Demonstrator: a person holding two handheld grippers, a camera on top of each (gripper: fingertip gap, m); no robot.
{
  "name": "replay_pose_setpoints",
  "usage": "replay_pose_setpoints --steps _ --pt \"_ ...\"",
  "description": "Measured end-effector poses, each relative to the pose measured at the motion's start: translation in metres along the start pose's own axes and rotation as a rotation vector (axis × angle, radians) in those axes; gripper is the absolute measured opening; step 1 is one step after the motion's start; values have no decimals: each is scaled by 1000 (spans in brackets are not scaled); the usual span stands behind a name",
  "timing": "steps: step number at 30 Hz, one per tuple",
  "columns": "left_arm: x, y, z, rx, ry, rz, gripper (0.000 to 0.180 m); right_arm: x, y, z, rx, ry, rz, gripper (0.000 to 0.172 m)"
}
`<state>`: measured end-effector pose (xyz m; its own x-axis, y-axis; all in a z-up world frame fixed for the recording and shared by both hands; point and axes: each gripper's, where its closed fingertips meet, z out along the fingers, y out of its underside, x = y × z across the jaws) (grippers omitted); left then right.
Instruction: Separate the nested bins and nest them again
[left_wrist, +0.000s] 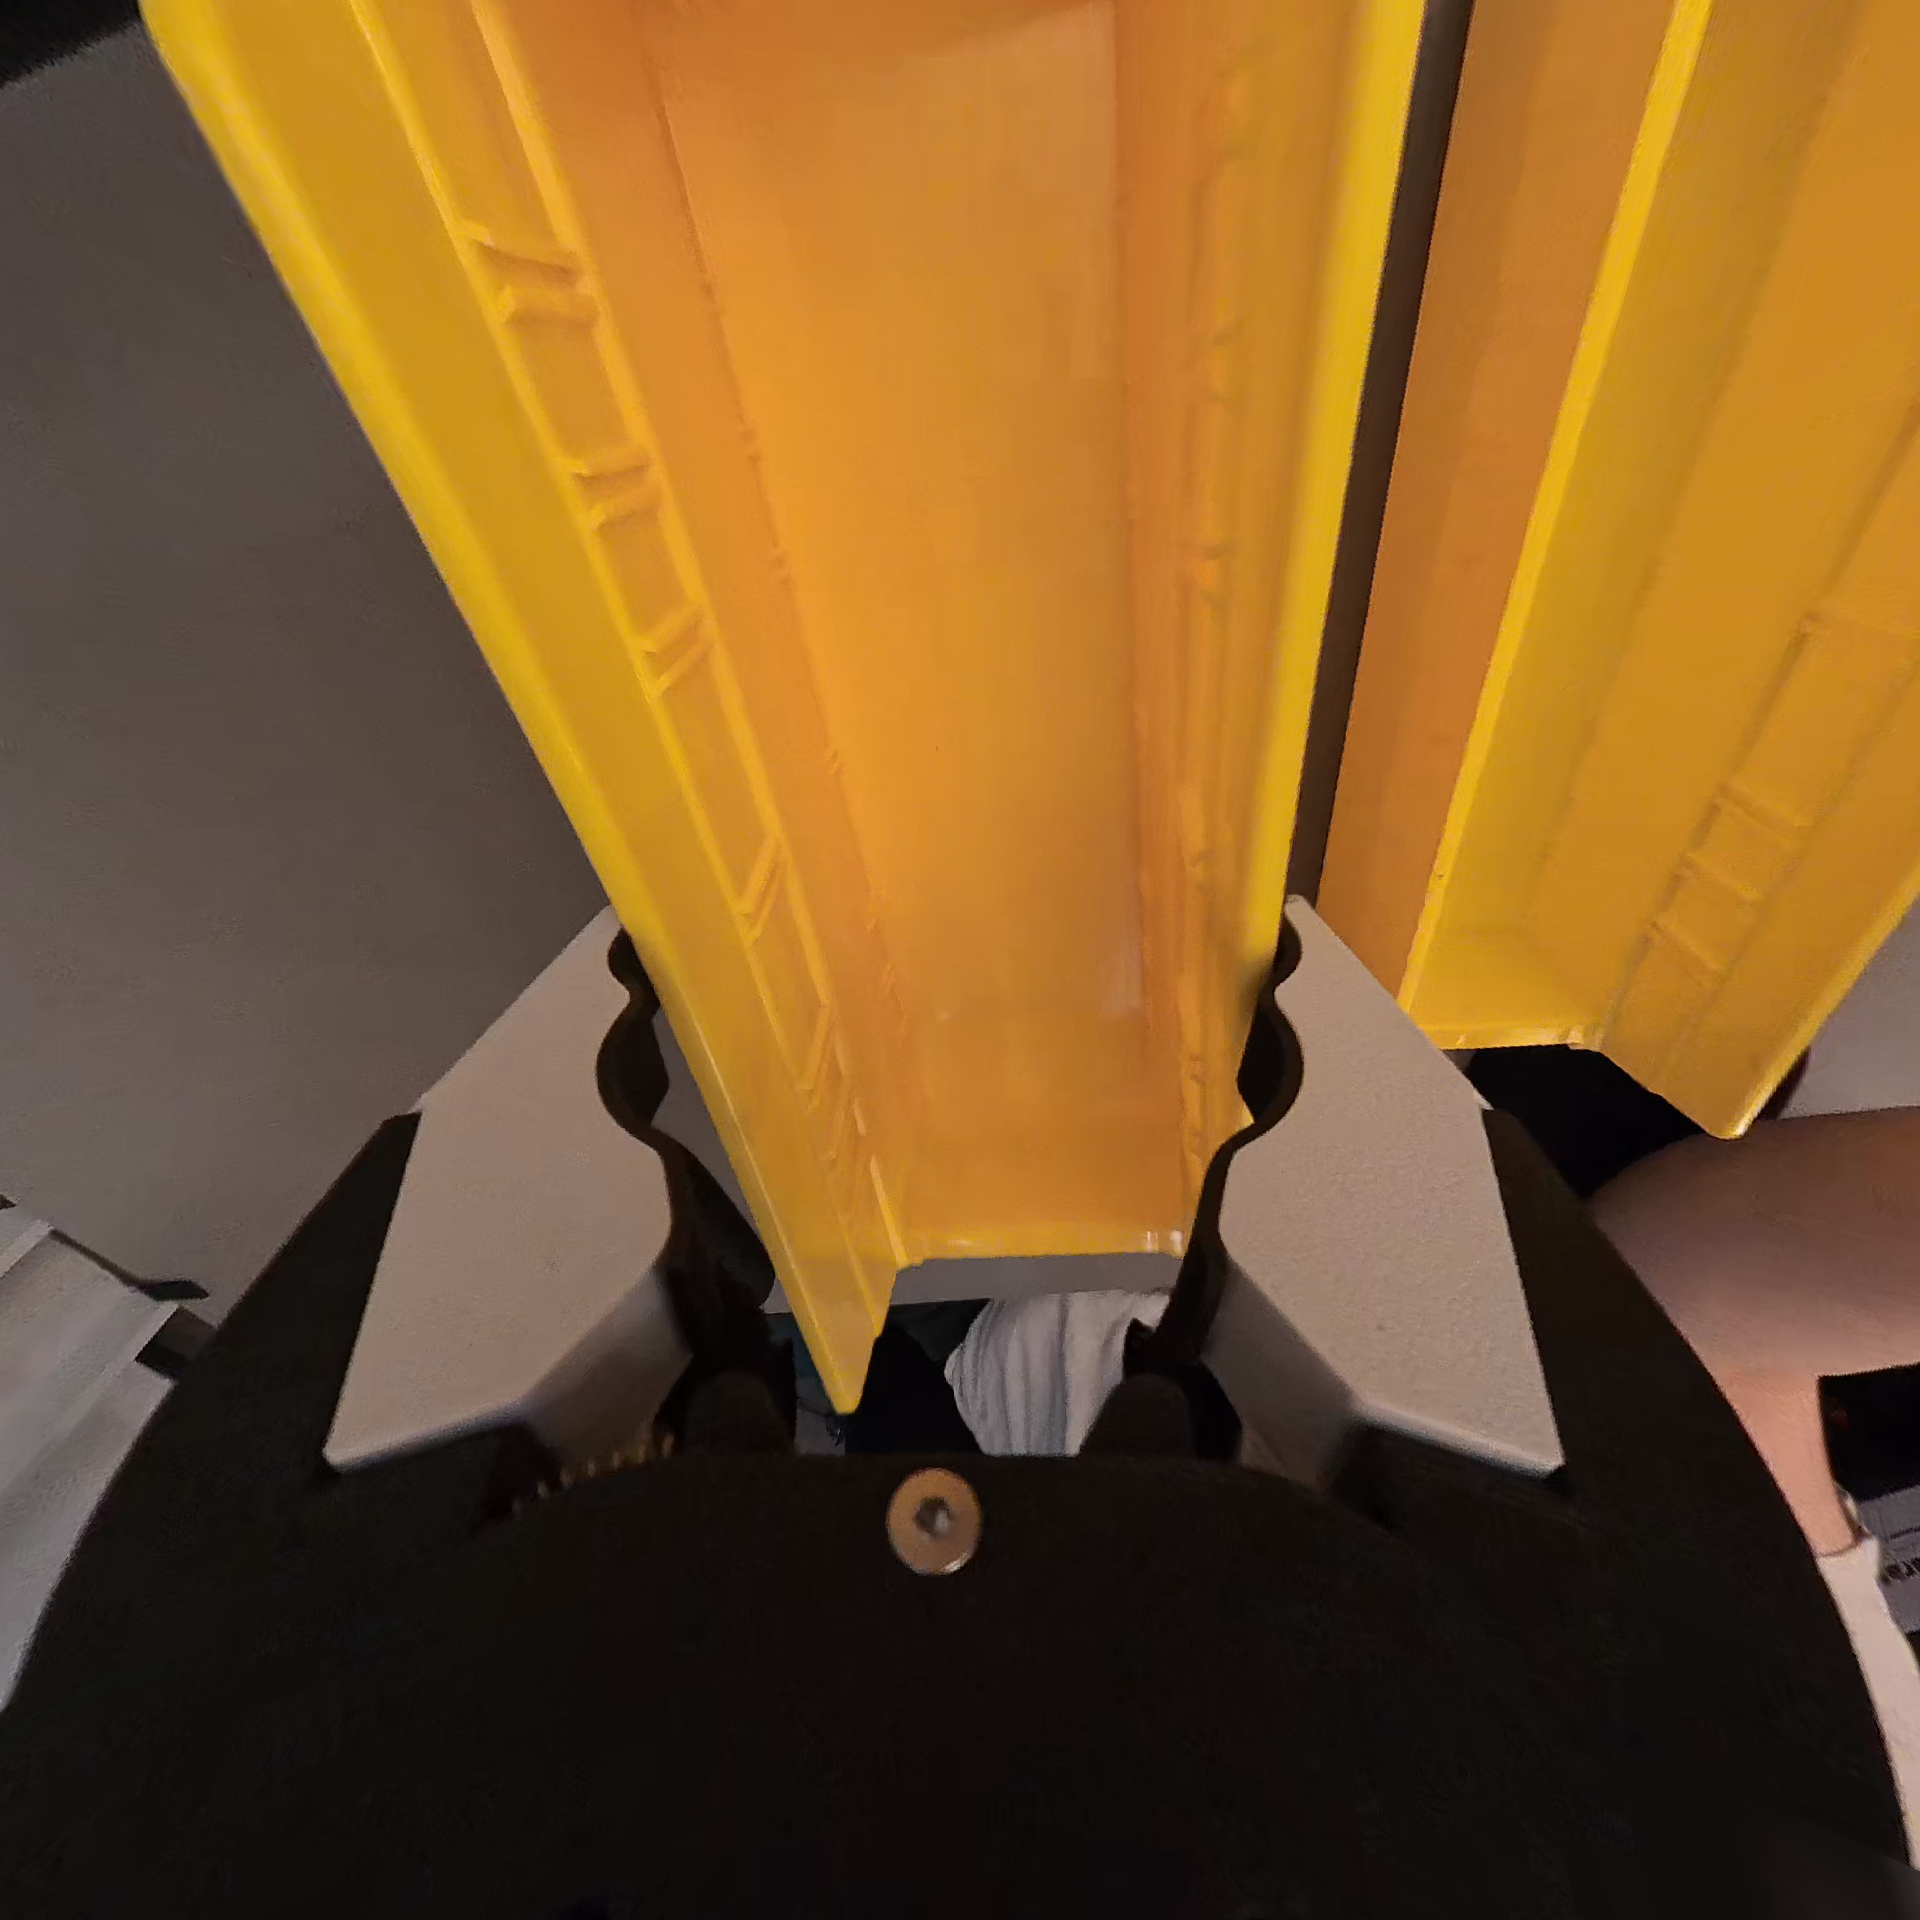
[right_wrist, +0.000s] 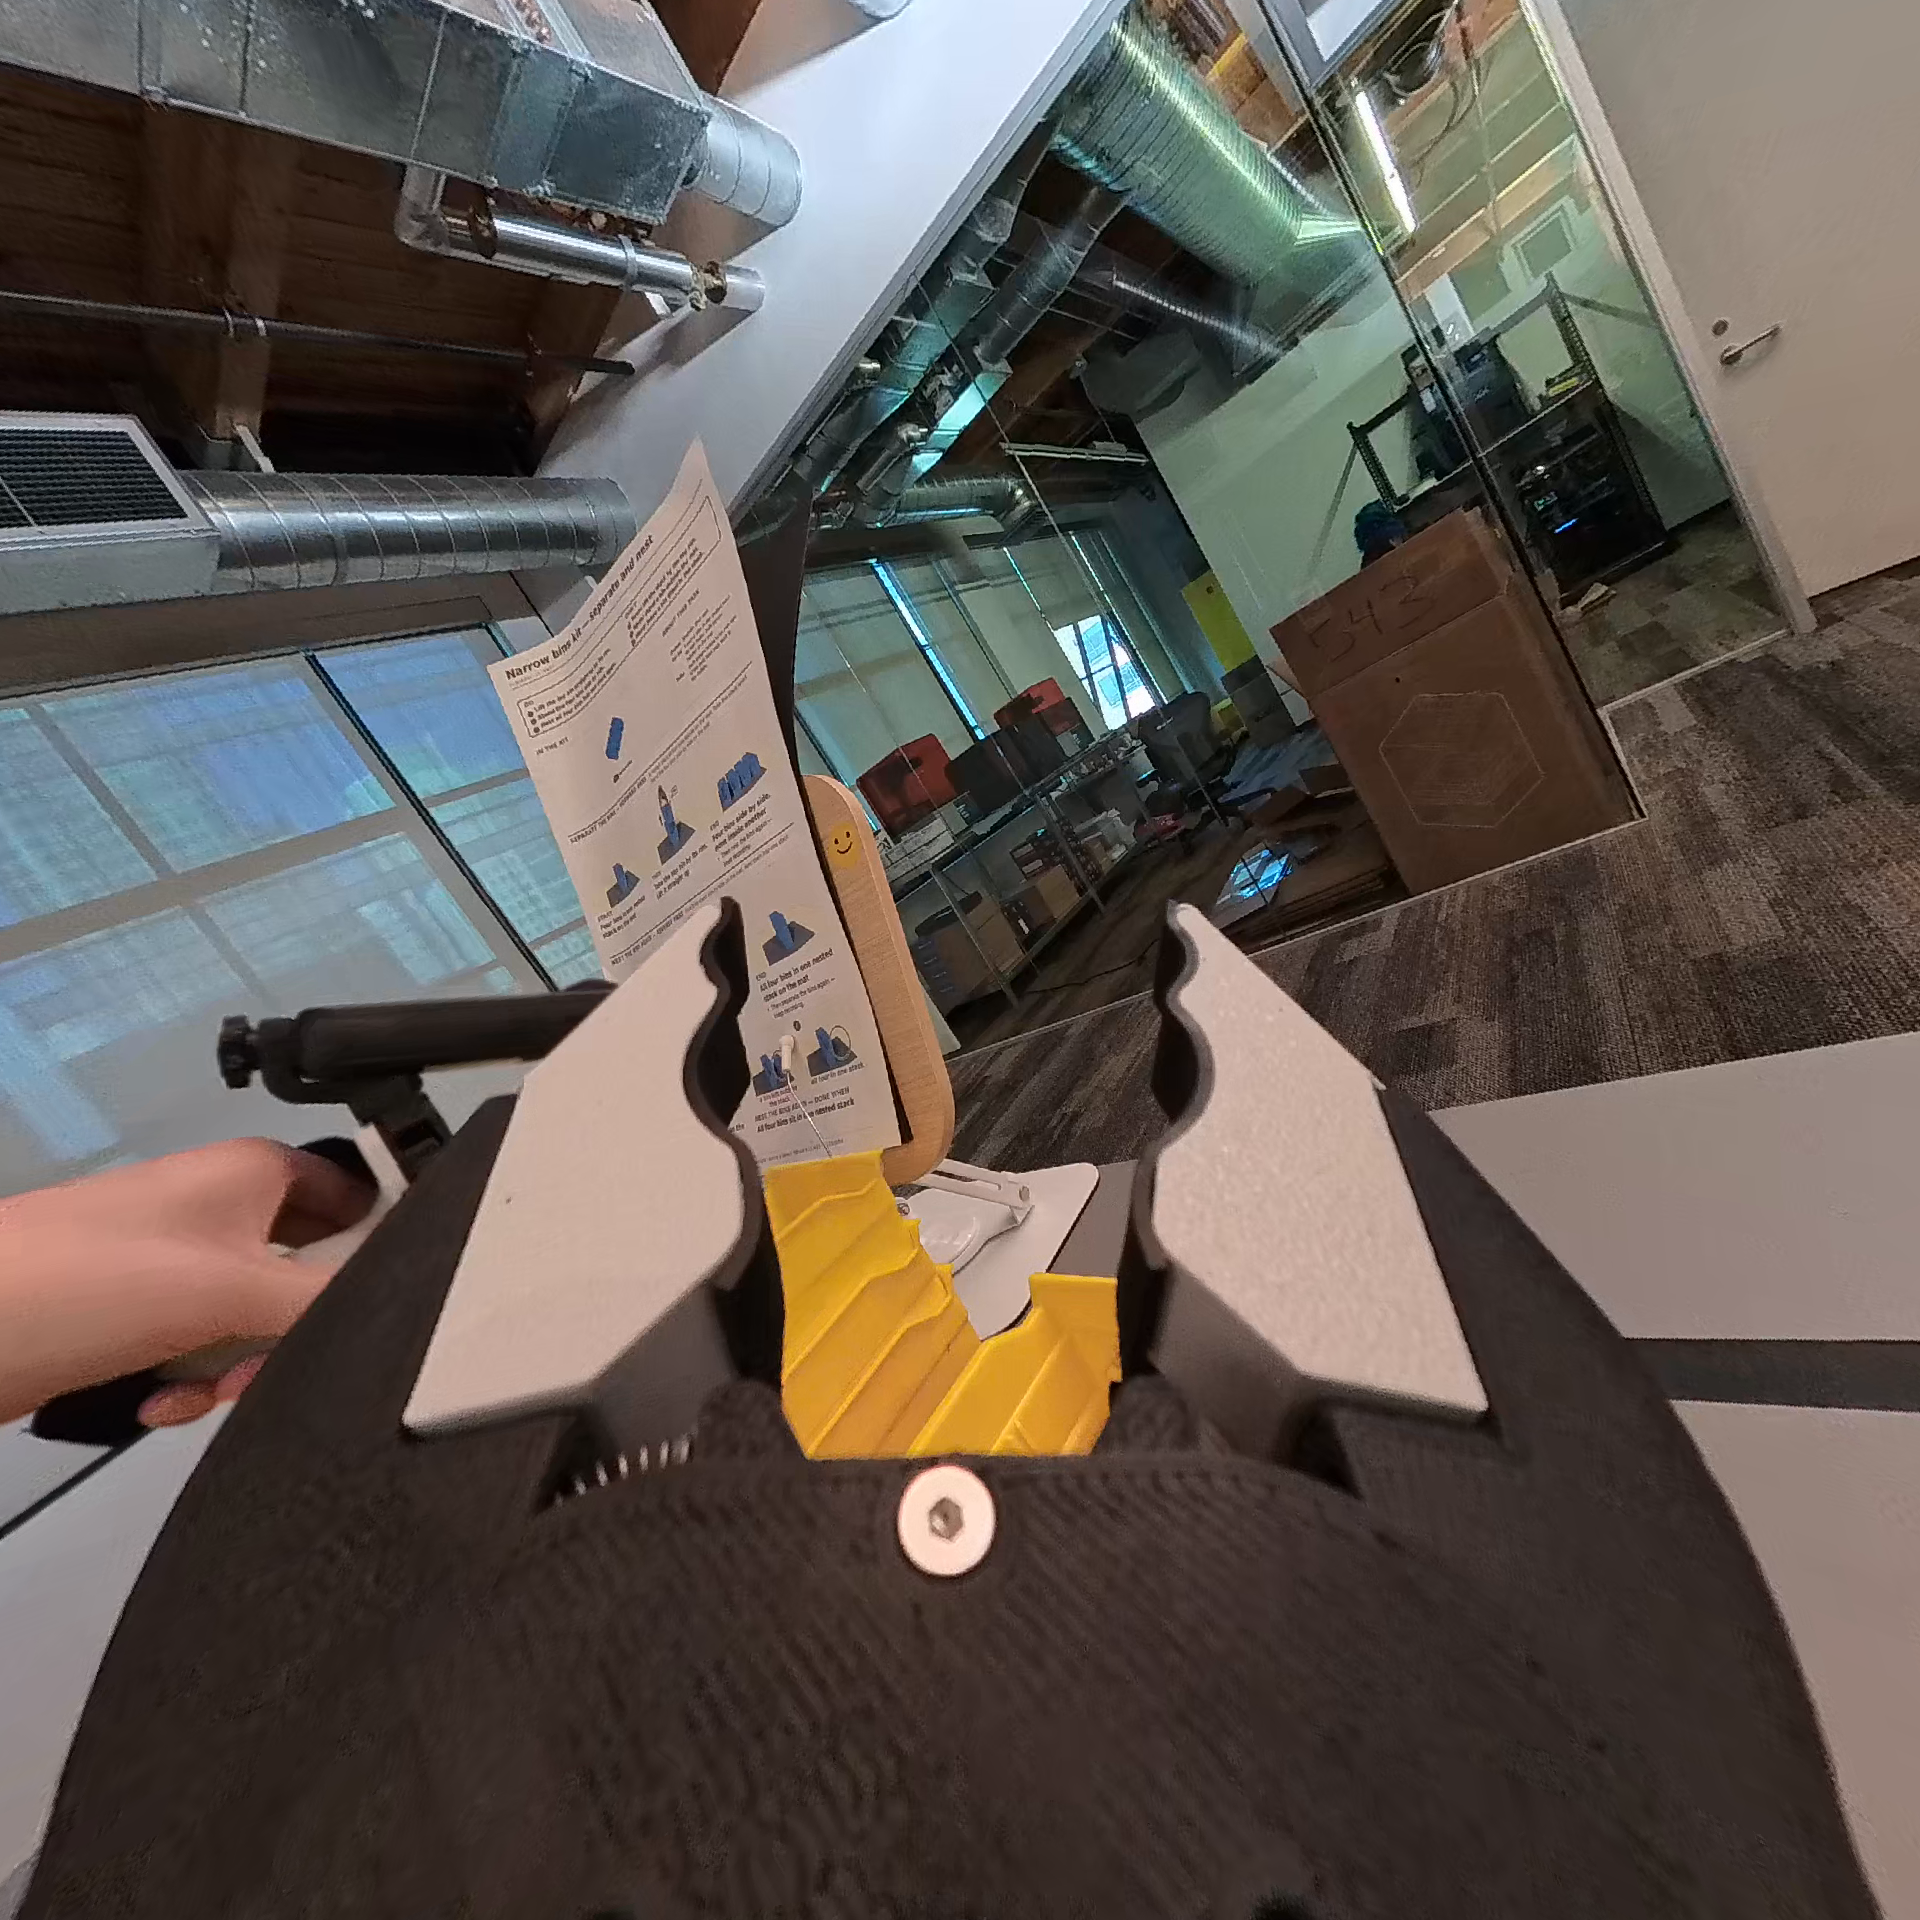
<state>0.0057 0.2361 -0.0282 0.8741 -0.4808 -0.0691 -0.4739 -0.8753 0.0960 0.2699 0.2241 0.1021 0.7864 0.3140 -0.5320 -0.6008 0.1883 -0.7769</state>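
In the left wrist view a long yellow bin (left_wrist: 935, 520) runs forward between my left gripper's (left_wrist: 951, 935) fingers. Both dark pads (left_wrist: 623, 997) press on its side walls, so it is shut on this bin near its end. A second yellow bin (left_wrist: 1683, 623) lies close beside it on the right, separate. In the right wrist view my right gripper's (right_wrist: 945, 925) fingers stand apart, with only background between the tips. Stepped yellow bin ends (right_wrist: 883, 1340) fill the space low between the finger roots. Whether the pads press on them is hidden.
A printed instruction sheet (right_wrist: 665, 779) leans on a wooden stand (right_wrist: 883, 987) with a white base plate (right_wrist: 1039, 1195) just beyond the bins. A hand (right_wrist: 156, 1257) holds a black handle at left. A pale table (right_wrist: 1714, 1195) extends right. A person's limb (left_wrist: 1766, 1278) is at lower right.
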Motion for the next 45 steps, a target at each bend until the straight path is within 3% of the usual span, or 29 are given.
replay_pose_setpoints --steps 11,16,20,25,34,45 --pt "-35 4 -97 127 54 -51 117 4 0 -1 1 1 9 78" --pt "-74 10 -107 167 64 -112 118 3 0 -1 -2 0 8 78" --pt "-108 20 -85 141 34 -168 118 4 3 0 -8 2 6 78" --pt "-141 37 -35 55 0 -186 117 4 3 1 -8 2 6 78" --pt "-168 45 46 4 48 -194 118 6 4 1 -10 7 7 78" --pt "-172 36 82 24 -16 -72 120 9 10 3 -25 11 9 78"
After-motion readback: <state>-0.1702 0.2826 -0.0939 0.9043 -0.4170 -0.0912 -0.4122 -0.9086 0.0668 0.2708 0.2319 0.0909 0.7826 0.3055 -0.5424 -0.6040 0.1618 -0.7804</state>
